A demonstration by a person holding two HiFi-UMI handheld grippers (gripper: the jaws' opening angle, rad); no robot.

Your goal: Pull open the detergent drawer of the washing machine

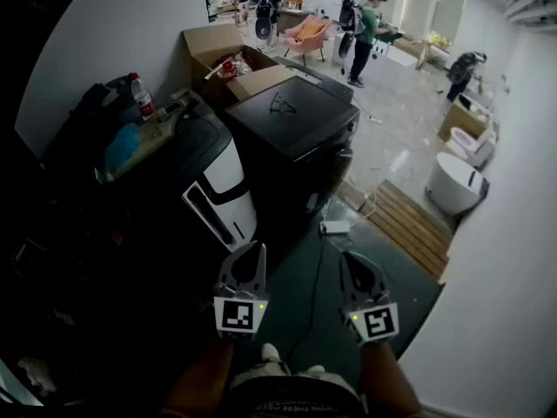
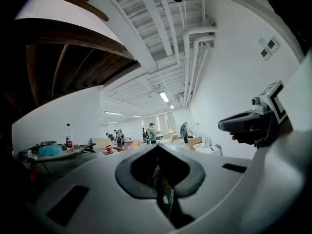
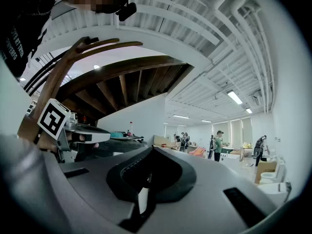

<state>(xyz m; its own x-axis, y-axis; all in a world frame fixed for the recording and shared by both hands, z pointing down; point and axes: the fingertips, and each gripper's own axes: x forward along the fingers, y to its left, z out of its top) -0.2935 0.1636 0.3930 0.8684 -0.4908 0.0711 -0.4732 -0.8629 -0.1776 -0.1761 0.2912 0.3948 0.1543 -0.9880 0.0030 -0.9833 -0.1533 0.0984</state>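
While I hold both grippers level and low in front of me, short of the washing machine (image 1: 228, 171), neither has anything in it. The left gripper (image 1: 257, 252) has its jaws pressed together on nothing, and the right gripper (image 1: 348, 264) is closed and empty in the same way. Each gripper's own view shows its dark pads meeting with no gap. They sit side by side and well apart from the machine, the left one nearer its white front.

The washing machine stands ahead and to the left of the grippers, with a white front under a dark top. Two dark slots show on that front, but I cannot tell which part is the detergent drawer, and nothing touches it.

On the floor to the right of the machine's base lies a small white power strip (image 1: 334, 227) with a cable. Just beside the machine on its right stands a black appliance (image 1: 291, 120) with a flat lid. On the washing machine's top are a teal bundle (image 1: 122, 146) and, further back, a clear bottle with a red cap (image 1: 141, 94). Beyond the machine an open cardboard box (image 1: 218, 46) stands against the wall. Further right of the machine, past the power strip, a wooden pallet (image 1: 409, 220) lies on the floor. Far behind the machine, a person in a green shirt (image 1: 365, 29) stands near a pink chair (image 1: 306, 31).
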